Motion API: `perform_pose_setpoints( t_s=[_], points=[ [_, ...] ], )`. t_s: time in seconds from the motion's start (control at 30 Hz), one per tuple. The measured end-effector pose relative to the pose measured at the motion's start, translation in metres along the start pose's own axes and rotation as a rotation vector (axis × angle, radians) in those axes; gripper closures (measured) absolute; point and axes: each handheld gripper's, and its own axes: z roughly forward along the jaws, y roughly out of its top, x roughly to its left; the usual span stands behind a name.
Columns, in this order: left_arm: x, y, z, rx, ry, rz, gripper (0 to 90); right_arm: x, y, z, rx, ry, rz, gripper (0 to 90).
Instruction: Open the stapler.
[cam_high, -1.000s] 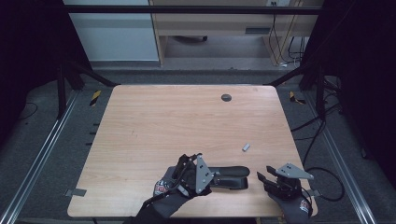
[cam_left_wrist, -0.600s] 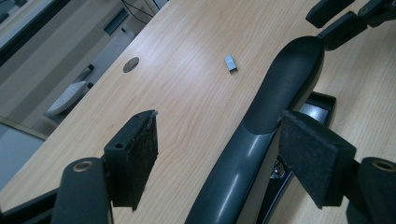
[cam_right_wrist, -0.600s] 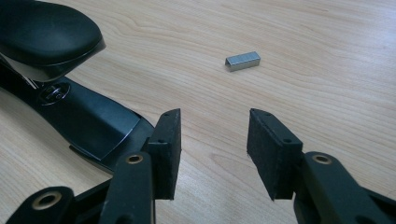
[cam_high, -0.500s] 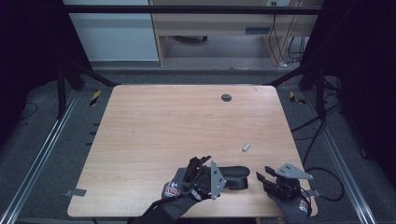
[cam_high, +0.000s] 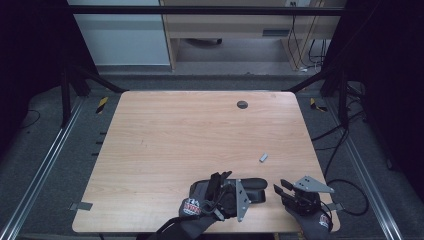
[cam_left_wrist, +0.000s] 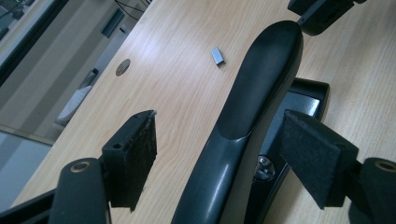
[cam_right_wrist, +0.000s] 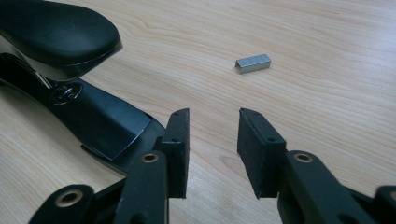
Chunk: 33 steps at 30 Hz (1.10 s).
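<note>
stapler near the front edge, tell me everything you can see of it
The stapler is black and glossy, plastic by the look, with a long rounded top arm raised off a flat base, and a metal rivet shows between them. It lies on the wooden table near the front edge. The left claw is open, with a pad on either side of the arm, not touching. The right claw is open beside the base tip.

Layout: stapler, staple strip and grippers on the table

In the high view, the black stapler (cam_high: 250, 189) lies on the light wooden table (cam_high: 165, 145) at lower centre, the left gripper (cam_high: 223, 188) over its left end, the right gripper (cam_high: 281, 187) just right of it. The small grey metal staple strip (cam_high: 263, 158) lies above both; the dark round grommet (cam_high: 242, 104) sits near the top edge.
</note>
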Motion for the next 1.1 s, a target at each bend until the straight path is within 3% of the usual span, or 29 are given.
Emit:
perform_pose_setpoints(
  t_s=[0.23,0.4,0.6,1.1],
  points=[
    [-0.009,0.004,0.006,0.011,0.008,0.037,26.1,0.001,0.000,0.001,0.000,0.022,-0.007,75.3],
    [-0.016,0.008,0.010,0.023,0.031,0.087,25.7,0.002,0.000,0.002,0.004,0.038,-0.011,84.8],
    [-0.022,0.010,0.017,0.034,0.046,0.118,25.7,0.004,0.000,0.003,0.014,0.057,0.000,89.7],
    [-0.028,0.014,0.037,0.103,0.054,0.180,28.0,0.008,0.001,0.007,0.024,0.076,-0.023,90.0]
  ],
)
